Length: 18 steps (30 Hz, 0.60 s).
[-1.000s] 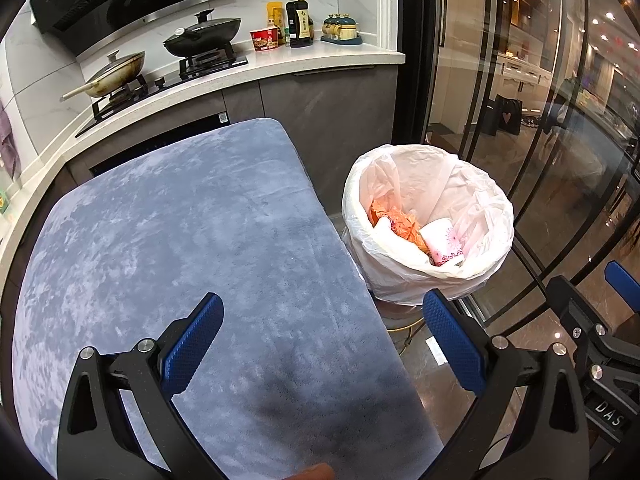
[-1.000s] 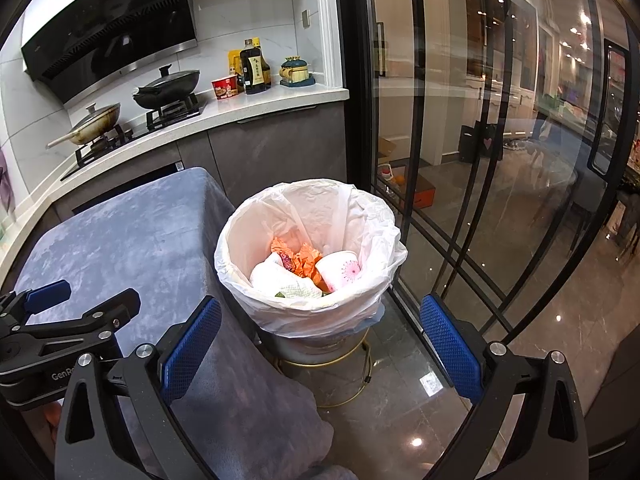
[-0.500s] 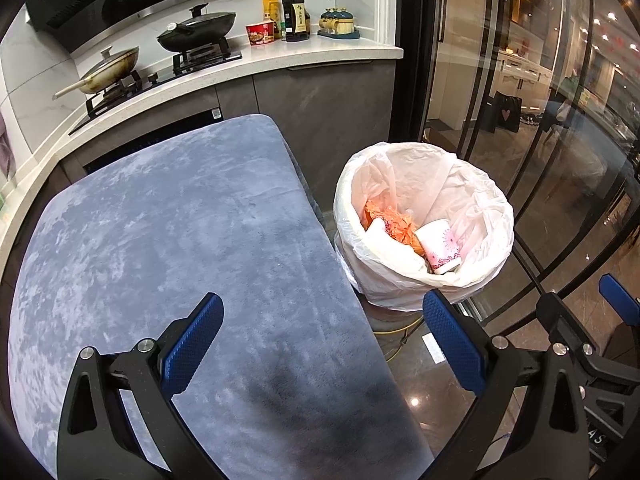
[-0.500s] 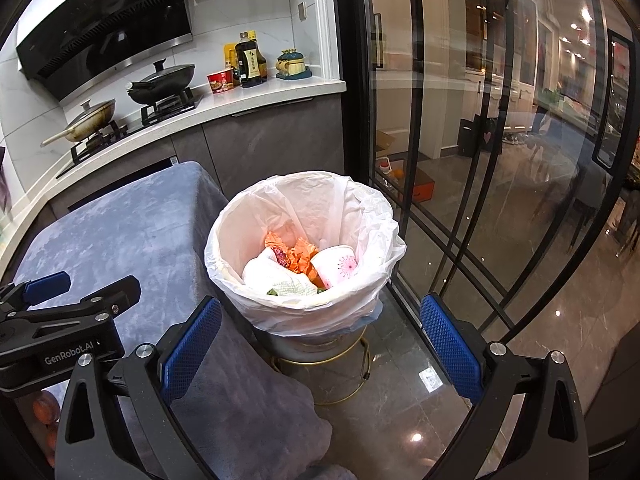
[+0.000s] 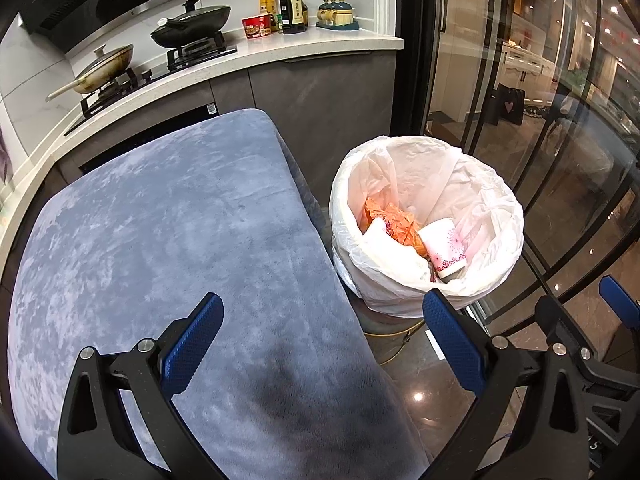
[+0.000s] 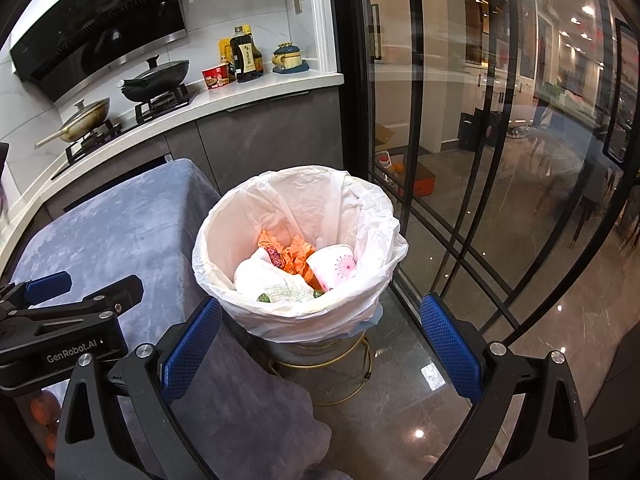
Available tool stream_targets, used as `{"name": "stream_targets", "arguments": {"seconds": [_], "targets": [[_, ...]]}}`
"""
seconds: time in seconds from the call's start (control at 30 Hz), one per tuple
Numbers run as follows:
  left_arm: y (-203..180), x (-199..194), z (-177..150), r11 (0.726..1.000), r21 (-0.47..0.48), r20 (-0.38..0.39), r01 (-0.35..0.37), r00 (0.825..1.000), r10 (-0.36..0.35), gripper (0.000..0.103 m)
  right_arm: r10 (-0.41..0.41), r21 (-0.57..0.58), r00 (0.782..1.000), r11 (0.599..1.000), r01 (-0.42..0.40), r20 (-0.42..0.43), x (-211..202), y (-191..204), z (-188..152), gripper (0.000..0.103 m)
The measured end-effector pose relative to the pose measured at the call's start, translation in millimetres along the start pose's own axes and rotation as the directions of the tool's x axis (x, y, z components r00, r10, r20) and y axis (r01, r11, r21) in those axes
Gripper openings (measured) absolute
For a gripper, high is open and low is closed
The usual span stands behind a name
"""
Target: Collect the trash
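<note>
A trash bin lined with a white bag (image 5: 476,184) (image 6: 360,204) stands on the floor right of the table. Inside lie orange wrappers (image 5: 394,222) (image 6: 300,254), a white paper towel (image 6: 272,280) and a paper cup with pink flowers (image 5: 444,246) (image 6: 338,266). My left gripper (image 5: 322,342) is open over the table's near right edge with nothing between its fingers. My right gripper (image 6: 320,340) is open too, held above the floor just in front of the bin. No loose trash shows on the table.
A grey-blue plush cloth covers the table (image 5: 160,240) (image 6: 120,232). Behind it runs a kitchen counter (image 5: 280,48) with pans on a stove, a bottle and a noodle cup. Glass sliding doors (image 6: 500,160) stand right of the bin, above glossy floor tiles.
Both grippers have drawn back and risen slightly, so the bin sits a little farther away in both views. Both stay open and hold nothing.
</note>
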State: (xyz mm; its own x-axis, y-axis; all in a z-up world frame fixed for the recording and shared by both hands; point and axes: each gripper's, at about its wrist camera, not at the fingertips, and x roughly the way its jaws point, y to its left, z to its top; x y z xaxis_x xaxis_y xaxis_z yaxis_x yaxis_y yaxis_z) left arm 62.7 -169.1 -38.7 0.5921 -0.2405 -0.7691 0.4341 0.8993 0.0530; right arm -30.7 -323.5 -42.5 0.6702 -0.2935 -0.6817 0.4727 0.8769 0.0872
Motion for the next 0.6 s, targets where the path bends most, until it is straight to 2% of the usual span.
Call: {"name": "stream_targets", "arguments": {"seconds": [0.6], "targets": [[-6.6,8.5,8.9,1.0,0.014,0.001,-0.013,1.0,0.013,0.095,0.003,0.023,1.0,1.0,-0.003,-0.003,10.6,-6.7,3.0,0.096]]}}
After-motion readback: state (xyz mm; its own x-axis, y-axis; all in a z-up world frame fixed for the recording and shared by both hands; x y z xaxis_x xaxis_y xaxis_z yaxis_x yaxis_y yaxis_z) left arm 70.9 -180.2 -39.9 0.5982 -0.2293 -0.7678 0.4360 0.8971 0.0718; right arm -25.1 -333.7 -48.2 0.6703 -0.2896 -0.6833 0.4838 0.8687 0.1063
